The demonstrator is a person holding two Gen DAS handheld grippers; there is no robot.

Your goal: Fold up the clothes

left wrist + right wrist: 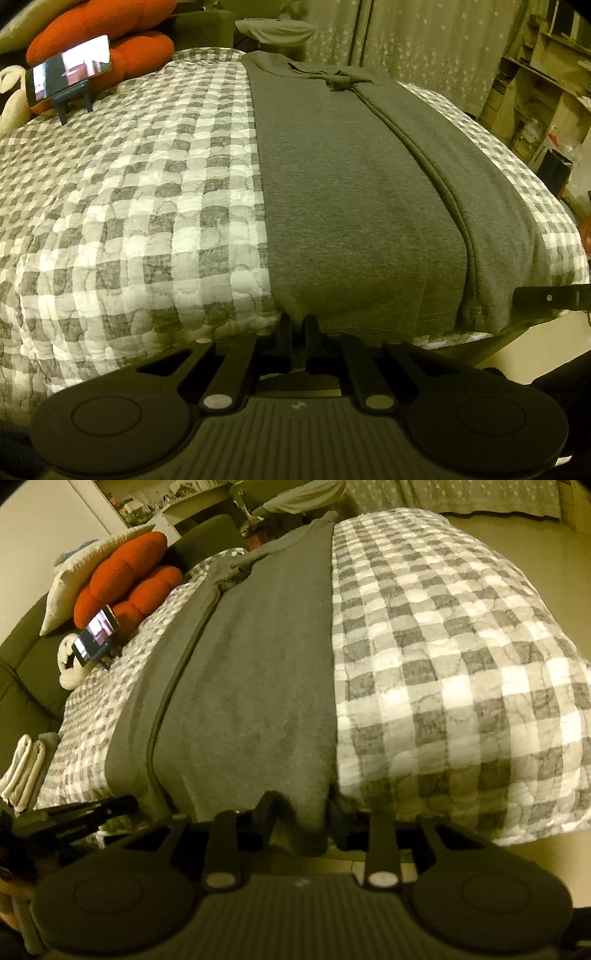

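Checked quilt (pixel 129 206), grey and white, covers the whole bed; it fills the left wrist view from 7 to 11 o'clock and the right wrist view from 1 to 5 o'clock.

Grey shirt (pixel 332 192) lies flat on the quilt as a long narrow strip running from the near edge at 6 o'clock up to 12 o'clock. Both side panels are folded inward; their hemmed edges meet in a raised seam line down the length. A small bunched knot of fabric sits near the far end, about 12 o'clock. The stitched bottom hem hangs just over the near bed edge. Cloth is smooth, few wrinkles.

Orange cushions (pixel 99 40) are piled at 11 o'clock beyond the quilt, with a pale pillow (pixel 74 590) behind them. A phone (pixel 68 74) on a small stand leans in front of the cushions, screen lit. Two rolled white cloths (pixel 22 771) sit at 9 o'clock in the right wrist view.

Containers: shelves (pixel 535 92) at 2 o'clock hold clutter too blurred to name.

Left gripper (pixel 298 325) is clenched on the shirt's near left hem corner at 6 o'clock. Right gripper (pixel 301 812) has the right hem corner draped between its fingers; whether the pads press it, cannot tell.
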